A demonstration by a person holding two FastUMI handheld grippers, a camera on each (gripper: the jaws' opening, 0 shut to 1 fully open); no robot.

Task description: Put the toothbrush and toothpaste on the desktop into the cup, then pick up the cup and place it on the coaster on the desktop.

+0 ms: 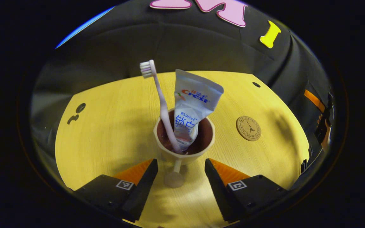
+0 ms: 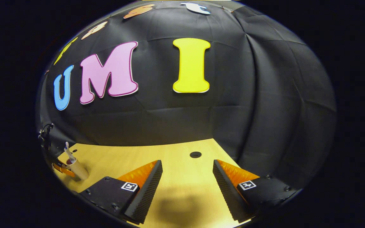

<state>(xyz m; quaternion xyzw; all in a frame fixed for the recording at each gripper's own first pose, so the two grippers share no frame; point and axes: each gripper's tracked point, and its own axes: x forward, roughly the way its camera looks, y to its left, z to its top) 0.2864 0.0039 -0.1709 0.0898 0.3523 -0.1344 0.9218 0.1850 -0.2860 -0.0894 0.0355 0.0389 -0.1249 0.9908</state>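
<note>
The cup (image 1: 184, 139) stands on the worktop (image 1: 106, 126), holding the toothbrush (image 1: 160, 98) and toothpaste (image 1: 192, 104); their lower ends are hidden inside. The coaster (image 1: 248, 128) lies nearby. Both the left tool (image 1: 181, 167) and right tool (image 2: 187, 177) gape wide, empty.

Toothpaste (image 1: 191, 104) cap end and toothbrush (image 1: 162, 104) handle foot sunk inside the cup (image 1: 185, 152), hidden by its wall.
</note>
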